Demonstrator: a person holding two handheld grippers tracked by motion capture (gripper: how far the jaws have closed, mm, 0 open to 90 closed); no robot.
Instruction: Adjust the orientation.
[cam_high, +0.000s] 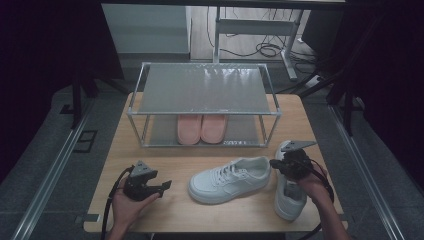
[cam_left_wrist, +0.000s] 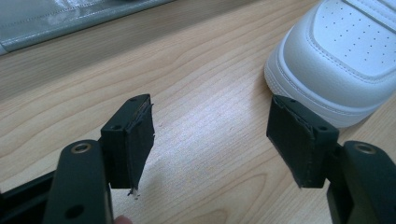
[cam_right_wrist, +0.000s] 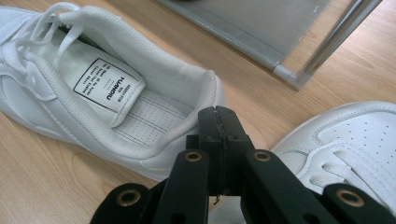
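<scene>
The right gripper (cam_right_wrist: 218, 122), jaws pressed together and empty, hovered at the heel of the white lace-up leather sneaker (cam_high: 230, 179) at table centre. It risked nudging the shoe. The left gripper (cam_left_wrist: 210, 140) gaped wide, empty, at 8 o'clock. The second white sneaker (cam_high: 289, 197) lay partly hidden under the right hand

Two white sneakers (cam_high: 230, 179) lie before a rack (cam_high: 204, 90) holding pink shoes (cam_high: 202, 128).
</scene>
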